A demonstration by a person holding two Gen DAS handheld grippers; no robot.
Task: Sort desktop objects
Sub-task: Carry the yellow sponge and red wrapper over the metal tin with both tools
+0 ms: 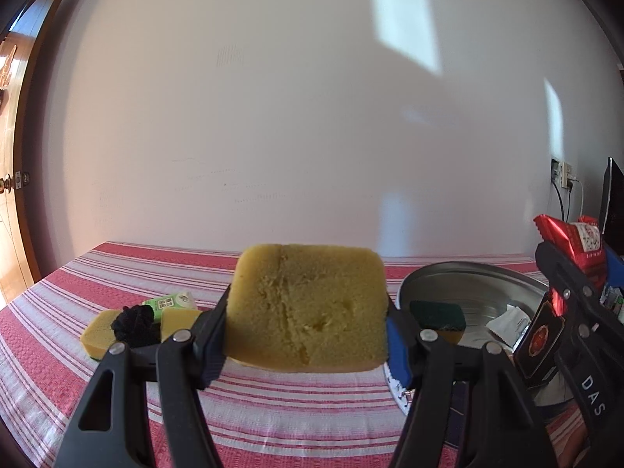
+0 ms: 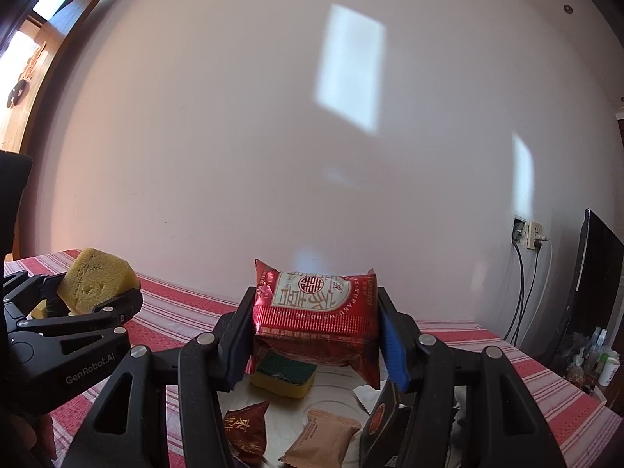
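Note:
My left gripper (image 1: 308, 331) is shut on a yellow sponge (image 1: 308, 308) and holds it above the striped tablecloth (image 1: 273, 409); it also shows in the right wrist view (image 2: 93, 284). My right gripper (image 2: 316, 335) is shut on a red snack packet (image 2: 318, 312) and holds it over a metal tray (image 2: 335, 401). The packet also shows at the right edge of the left wrist view (image 1: 577, 241). The tray (image 1: 487, 284) holds a green-topped sponge (image 2: 282, 374), a dark red packet (image 2: 245, 431), a tan packet (image 2: 323, 438) and a white sachet (image 1: 511, 323).
On the cloth at the left lie two yellow sponge pieces (image 1: 97, 335), a black scrubber (image 1: 134, 323) and a green-and-white tissue pack (image 1: 171, 302). A white wall stands right behind the table. A dark monitor (image 2: 589, 284), cables and bottles (image 2: 596, 358) are at the right.

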